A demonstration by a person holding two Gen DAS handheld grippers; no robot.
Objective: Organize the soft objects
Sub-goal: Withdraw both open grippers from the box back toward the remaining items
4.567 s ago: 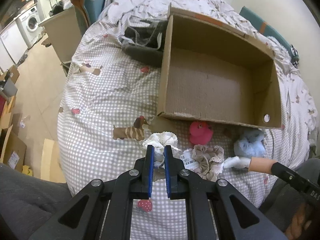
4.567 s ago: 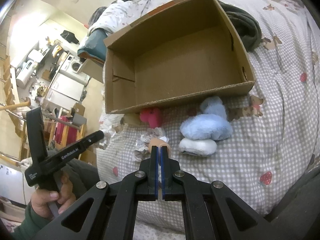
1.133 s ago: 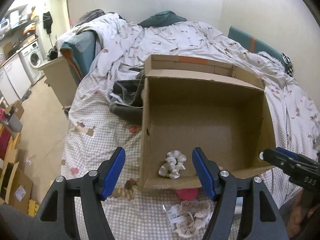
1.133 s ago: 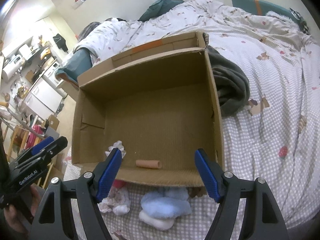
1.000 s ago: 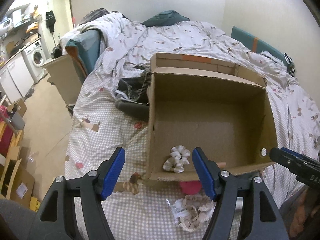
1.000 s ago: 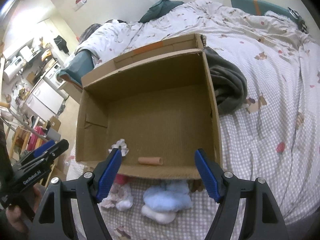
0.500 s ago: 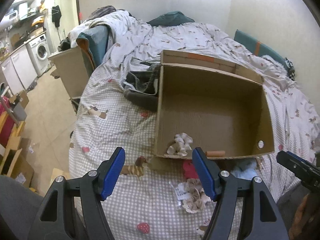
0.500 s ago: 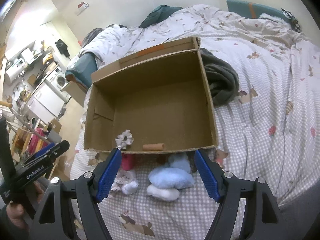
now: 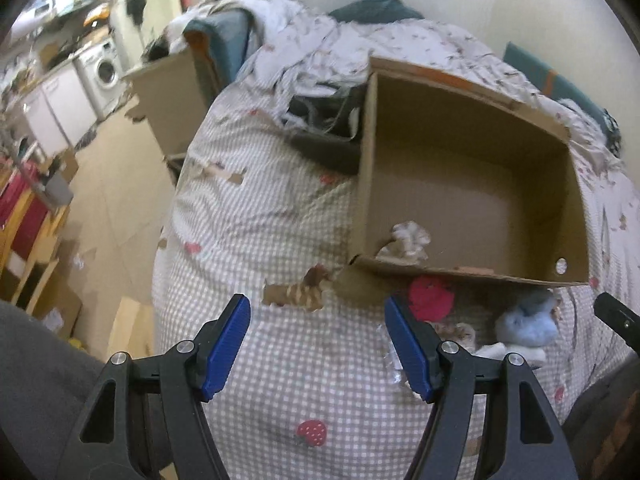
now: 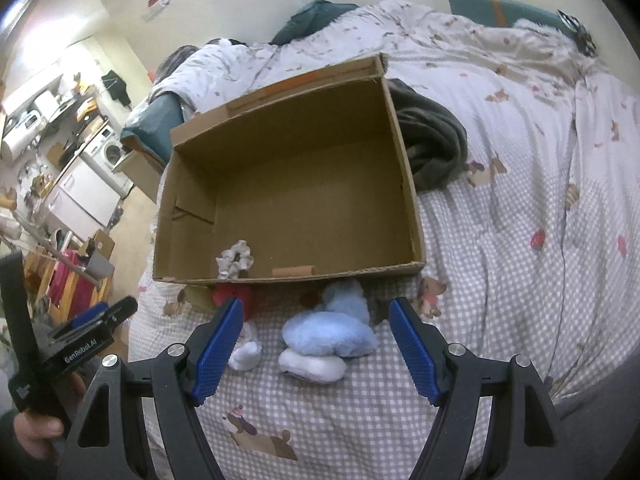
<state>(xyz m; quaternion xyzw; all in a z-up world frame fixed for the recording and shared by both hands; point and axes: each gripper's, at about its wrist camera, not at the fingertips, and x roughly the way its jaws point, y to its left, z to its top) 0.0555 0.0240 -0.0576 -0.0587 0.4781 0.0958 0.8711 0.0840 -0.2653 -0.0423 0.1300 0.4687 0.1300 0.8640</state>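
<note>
An open cardboard box [image 10: 404, 152] lies on the checked bedspread; it also shows in the left wrist view [image 9: 576, 208]. Inside, near its front wall, lie a white scrunchie [image 10: 235, 263] [image 9: 406, 240] and a tan roll [image 10: 293, 270]. In front of the box lie a pink plush [image 9: 431, 297] [image 10: 236, 294], a blue plush [image 10: 332, 330] [image 9: 528, 324], a white soft piece [image 10: 312, 365] and a beige scrunchie [image 9: 460, 333]. My left gripper [image 9: 318, 346] is open and empty, left of these. My right gripper [image 10: 316, 346] is open and empty, just above the blue plush.
A dark grey garment [image 10: 432, 140] lies against the box's right side. The bed's edge drops to the floor at the left [image 9: 120, 208], with a bedside cabinet [image 9: 172, 108] and cardboard pieces. Rumpled bedding [image 10: 500, 52] lies behind the box.
Both grippers released their items into the box, opened, and pulled back toward me. In the last half second the left one swung lower and left; the right dropped closer to the blue plush.
</note>
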